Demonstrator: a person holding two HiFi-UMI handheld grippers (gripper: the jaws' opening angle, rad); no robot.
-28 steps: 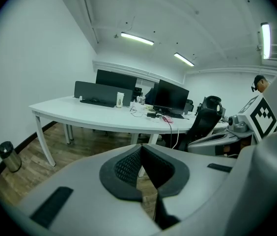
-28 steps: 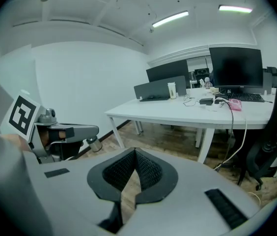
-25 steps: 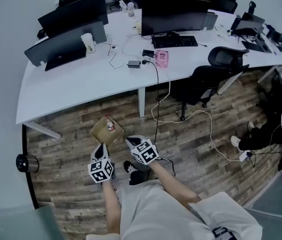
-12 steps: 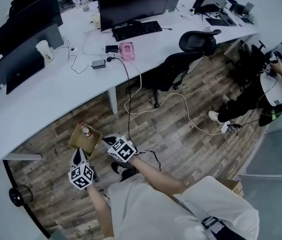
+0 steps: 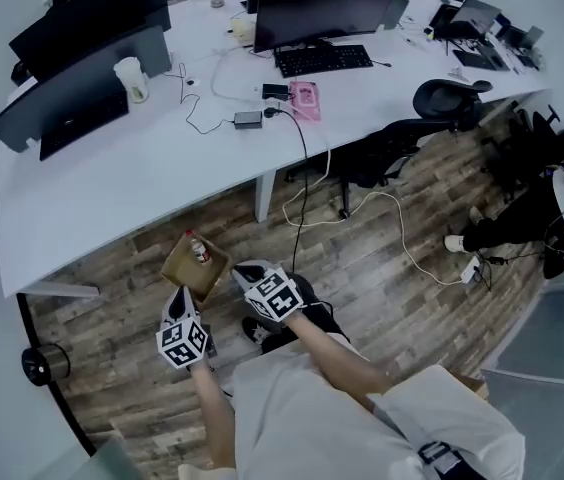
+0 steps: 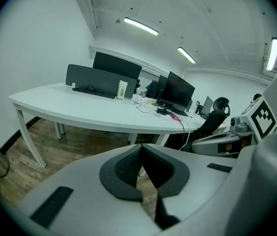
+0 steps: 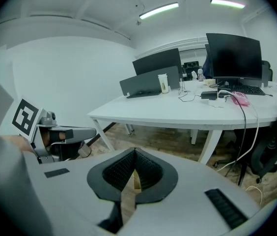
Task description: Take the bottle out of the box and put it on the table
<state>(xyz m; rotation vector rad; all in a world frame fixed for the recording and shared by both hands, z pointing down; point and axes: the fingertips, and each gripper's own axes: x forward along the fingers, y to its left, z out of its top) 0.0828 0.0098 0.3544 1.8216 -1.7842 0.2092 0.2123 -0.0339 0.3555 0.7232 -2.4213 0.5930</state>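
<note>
A small open cardboard box [image 5: 194, 265] hangs over the wooden floor just in front of the white table [image 5: 112, 188]. A small bottle [image 5: 199, 250] with a red cap stands inside it. My left gripper [image 5: 178, 298] grips the box's near left edge and my right gripper [image 5: 240, 271] its near right edge. In the left gripper view the left gripper [image 6: 139, 154] is shut with a strip of cardboard [image 6: 147, 193] between its pads. The right gripper [image 7: 134, 161] likewise pinches a cardboard flap [image 7: 128, 188] in the right gripper view. Neither gripper view shows the bottle.
On the table stand monitors [image 5: 317, 8], a keyboard [image 5: 322, 60], a pink object [image 5: 306, 100], a cup [image 5: 134, 78] and cables. An office chair [image 5: 447, 98] and a trailing cable [image 5: 302, 188] are to the right. A seated person [image 5: 552, 218] is at the far right.
Both grippers have carried the box a little onward beside the table and slightly lower. The grip on the box is unchanged and the bottle still stands in it.
</note>
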